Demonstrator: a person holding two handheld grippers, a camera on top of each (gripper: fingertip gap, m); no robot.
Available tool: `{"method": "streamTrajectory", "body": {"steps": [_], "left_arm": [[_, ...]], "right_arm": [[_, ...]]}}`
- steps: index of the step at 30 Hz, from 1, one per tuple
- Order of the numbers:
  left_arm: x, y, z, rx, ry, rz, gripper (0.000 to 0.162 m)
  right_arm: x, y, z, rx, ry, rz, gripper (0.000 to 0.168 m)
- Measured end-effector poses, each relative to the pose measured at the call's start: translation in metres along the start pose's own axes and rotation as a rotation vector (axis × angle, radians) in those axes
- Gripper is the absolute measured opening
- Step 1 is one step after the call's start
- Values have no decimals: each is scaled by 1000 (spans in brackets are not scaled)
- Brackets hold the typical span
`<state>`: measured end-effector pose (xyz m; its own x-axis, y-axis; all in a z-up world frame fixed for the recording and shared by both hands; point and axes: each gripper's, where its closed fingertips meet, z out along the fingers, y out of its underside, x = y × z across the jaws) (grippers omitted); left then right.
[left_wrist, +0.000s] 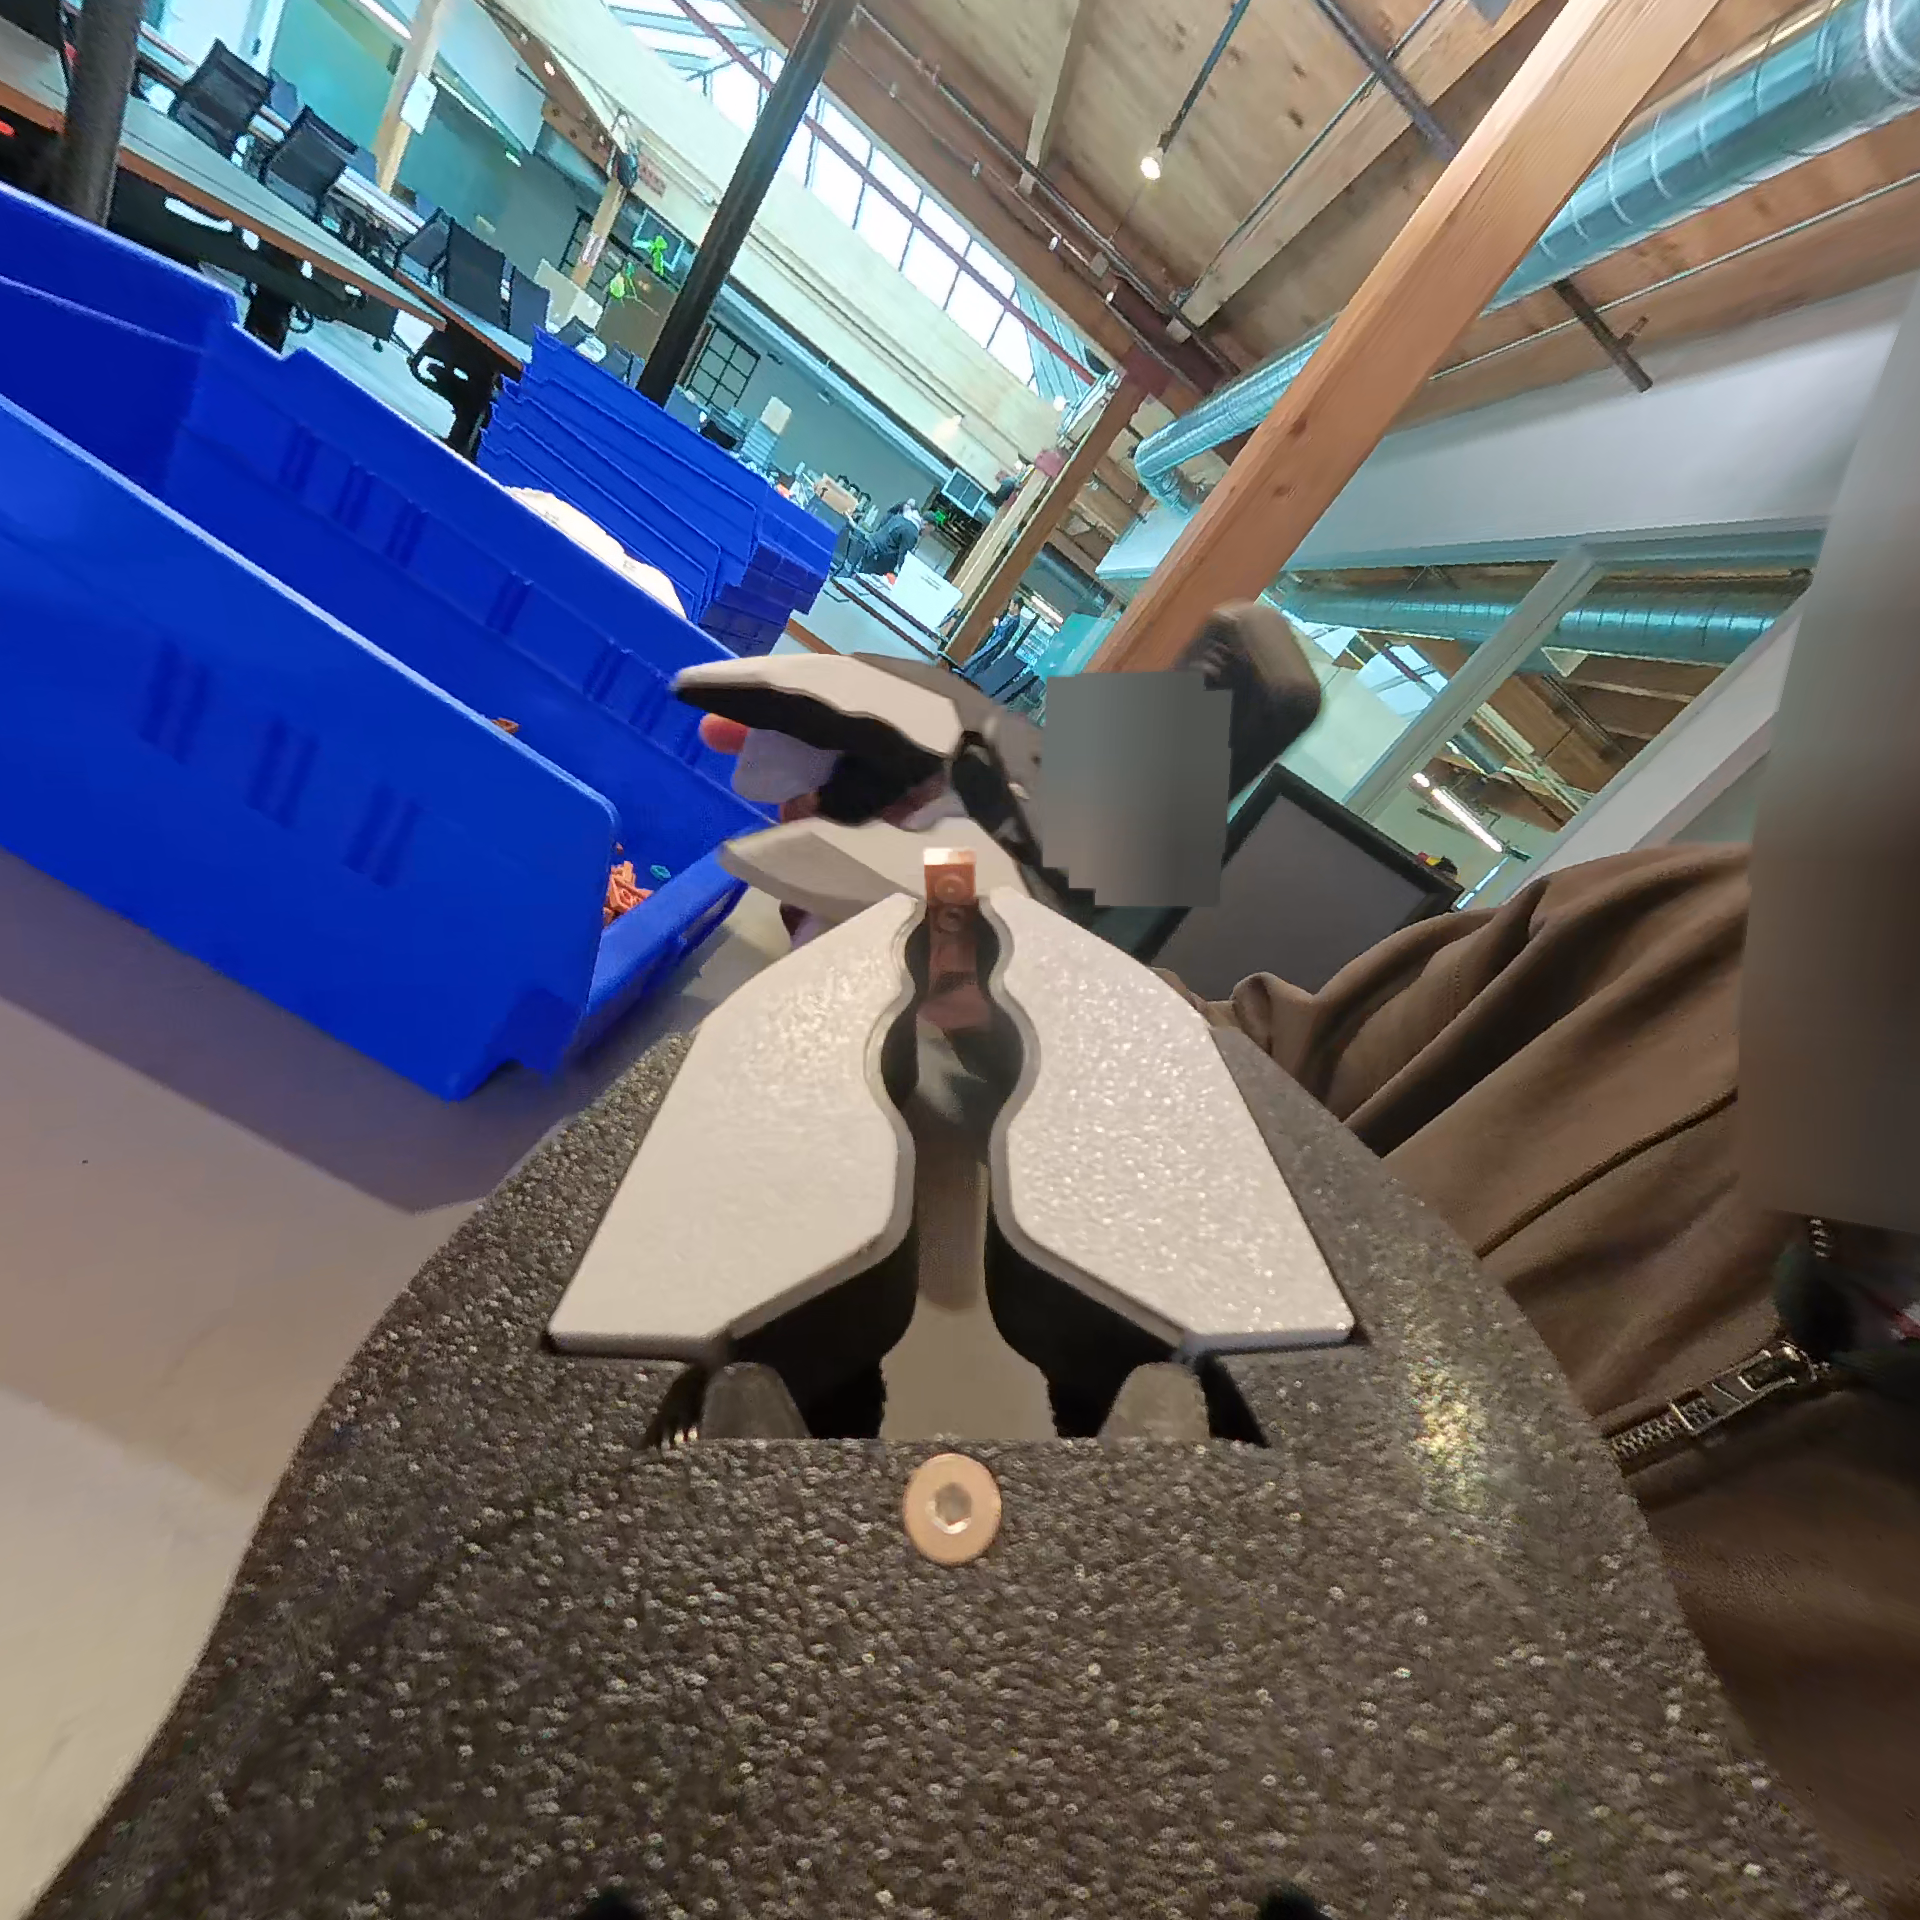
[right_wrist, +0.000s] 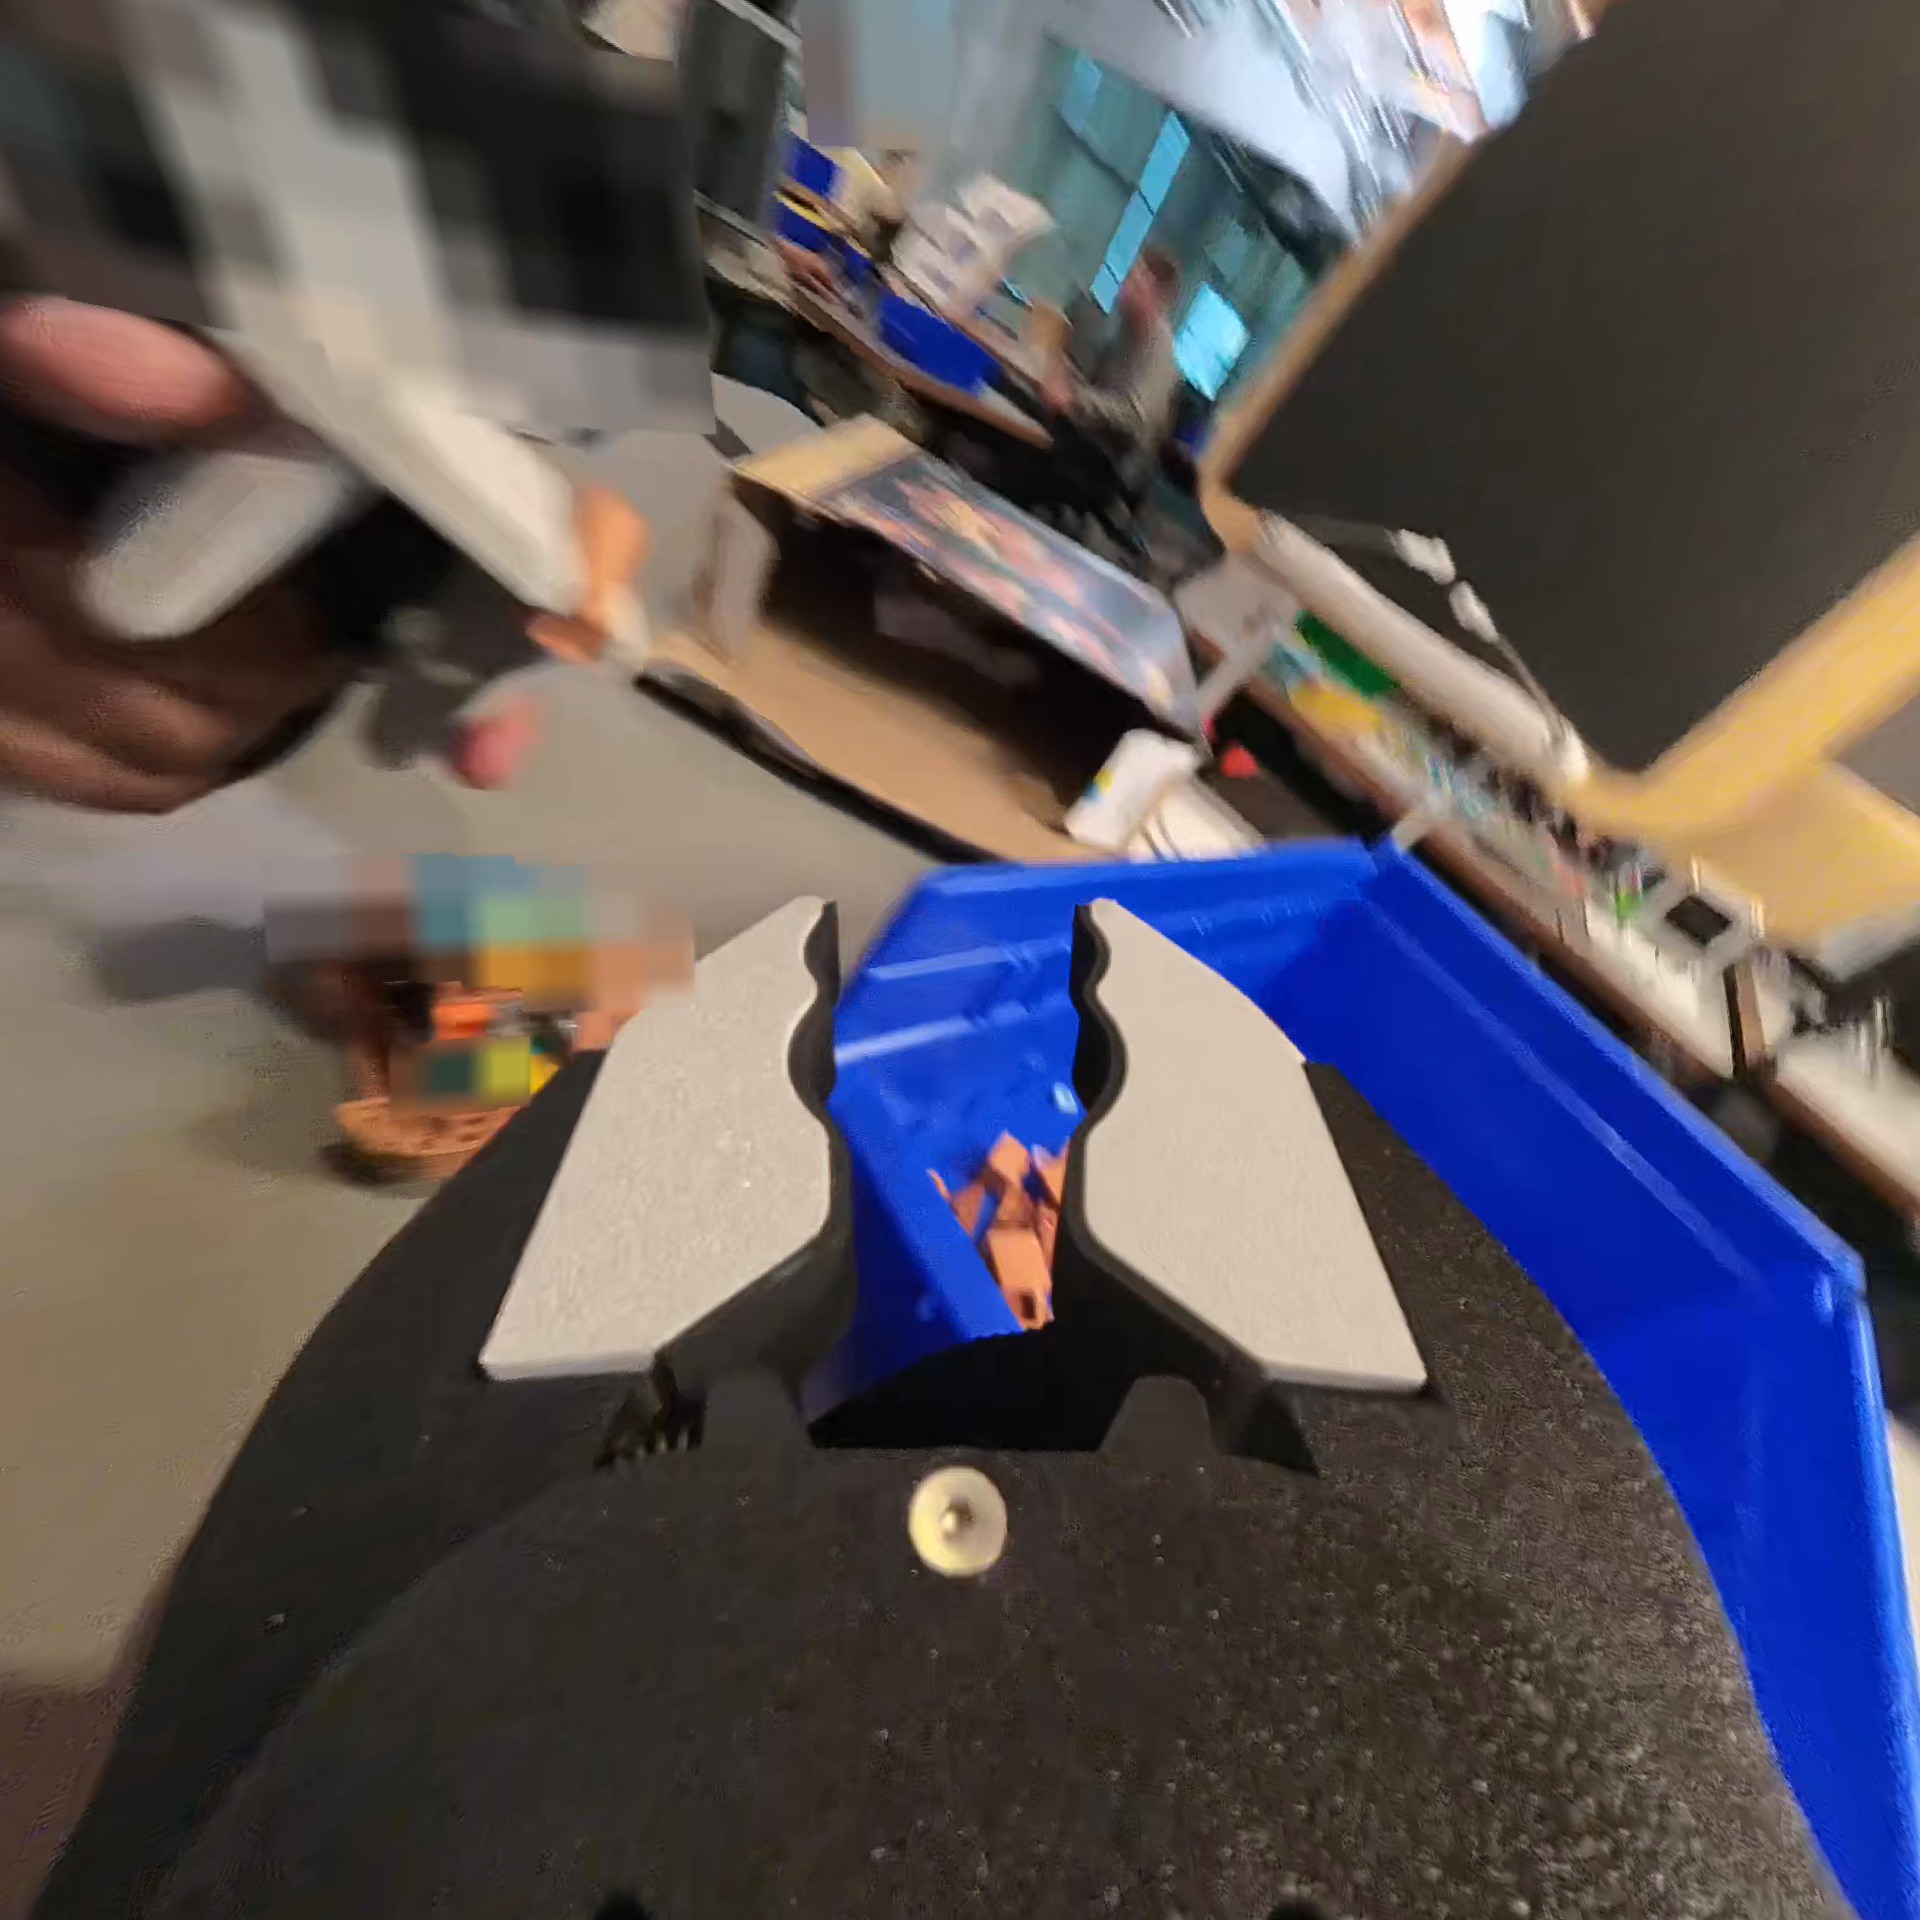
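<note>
My left gripper (left_wrist: 951, 902) is shut on a small brown brick piece (left_wrist: 950, 875), which sticks out past its fingertips. It is held above the grey table, near the person's brown jacket. My right gripper (right_wrist: 954, 920) is open and empty, over a blue bin (right_wrist: 1538, 1091) that holds several orange-brown pieces (right_wrist: 1006, 1210). In the left wrist view the right gripper (left_wrist: 709, 769) shows just beyond my left one, jaws apart, at the near end of the bin (left_wrist: 312, 748). In the blurred right wrist view the left gripper (right_wrist: 436, 499) shows at upper left with the brown piece (right_wrist: 603, 566).
More blue bins (left_wrist: 644, 457) stand stacked behind the near one. A small brown and orange built object (right_wrist: 426, 1122) stands on the grey table (right_wrist: 156, 1299) at left. An open cardboard box (right_wrist: 914, 665) lies farther back. A person's brown jacket (left_wrist: 1558, 1091) fills the right.
</note>
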<state>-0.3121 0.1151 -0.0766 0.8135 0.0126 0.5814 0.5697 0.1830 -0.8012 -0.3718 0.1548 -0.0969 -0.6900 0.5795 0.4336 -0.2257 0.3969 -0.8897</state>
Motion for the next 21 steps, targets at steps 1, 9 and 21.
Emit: {"method": "streamTrajectory", "body": {"steps": [1,9,21], "left_arm": [[0,2,1,-17,1,-5,8],[15,47,13,-283,58,29,8],[9,25,7,-169,38,-16,14]], "right_arm": [[-15,-10,-3,54,-52,-75,42],[-83,-32,-15,205,-194,-431,31],[-57,-33,-18,222,-199,-146,25]]}}
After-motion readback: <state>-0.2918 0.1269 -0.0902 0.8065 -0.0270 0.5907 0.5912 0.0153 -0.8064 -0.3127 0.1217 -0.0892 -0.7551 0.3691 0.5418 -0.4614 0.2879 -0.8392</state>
